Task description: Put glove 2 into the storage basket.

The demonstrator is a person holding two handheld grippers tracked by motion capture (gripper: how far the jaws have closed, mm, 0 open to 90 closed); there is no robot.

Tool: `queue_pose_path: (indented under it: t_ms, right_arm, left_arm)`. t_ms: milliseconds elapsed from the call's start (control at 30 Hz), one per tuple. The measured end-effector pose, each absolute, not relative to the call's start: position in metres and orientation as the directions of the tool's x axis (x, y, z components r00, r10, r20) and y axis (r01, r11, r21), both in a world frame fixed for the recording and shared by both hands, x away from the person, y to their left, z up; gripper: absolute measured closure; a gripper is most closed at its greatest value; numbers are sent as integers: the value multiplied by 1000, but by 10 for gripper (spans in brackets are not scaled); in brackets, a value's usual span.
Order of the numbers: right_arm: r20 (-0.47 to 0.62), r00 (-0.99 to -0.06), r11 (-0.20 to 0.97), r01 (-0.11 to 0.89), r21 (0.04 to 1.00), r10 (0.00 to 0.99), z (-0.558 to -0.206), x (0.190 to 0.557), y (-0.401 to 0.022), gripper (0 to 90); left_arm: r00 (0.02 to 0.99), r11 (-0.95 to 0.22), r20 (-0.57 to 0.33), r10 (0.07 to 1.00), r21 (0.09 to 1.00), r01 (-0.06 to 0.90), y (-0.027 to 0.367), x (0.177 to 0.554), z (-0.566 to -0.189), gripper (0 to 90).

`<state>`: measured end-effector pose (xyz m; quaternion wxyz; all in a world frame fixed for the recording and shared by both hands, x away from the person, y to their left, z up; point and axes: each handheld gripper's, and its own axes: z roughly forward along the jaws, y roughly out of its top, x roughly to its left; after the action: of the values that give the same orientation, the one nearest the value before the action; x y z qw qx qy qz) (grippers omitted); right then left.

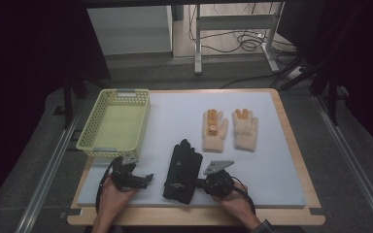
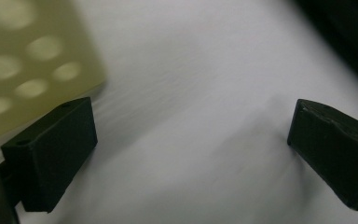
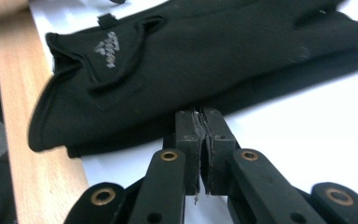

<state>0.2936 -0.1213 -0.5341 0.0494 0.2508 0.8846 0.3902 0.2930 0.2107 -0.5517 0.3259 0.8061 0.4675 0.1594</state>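
Dim room and dark floor surround a wooden desk point(image 1: 298, 160) topped with a pale mat point(image 1: 175, 109); at its near edge the right hand-held gripper point(image 3: 203, 114), jaws pressed together on nothing, sits against the cuff side of the black gloves point(image 3: 205, 56), while the left hand-held gripper point(image 1: 148, 177) rests wide open beside them. Closed like this, it will likely just shove the gloves instead of gripping. Farther out lie the yellow basket point(image 1: 90, 141) at the far-left corner and two cream gloves point(image 1: 230, 128).
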Motion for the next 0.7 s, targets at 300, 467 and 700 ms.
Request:
queue_pose_path:
  t_ms: [300,467,700]
  right_arm:
    - [94,-876,560,381,735,472,-538,299,-96,853]
    - [78,-870,556,377,741,486,-540,310,-76,852]
    - [51,-875,580,362,730,482,-537,311,-70,807]
  left_arm:
    - [533,-355,-52,845,690,631,237,291,-555,18]
    - [534,-357,-51,844,689,630,237,291,-555,18]
    - [531,-352,-54,845,692,630,237,291,-556,15]
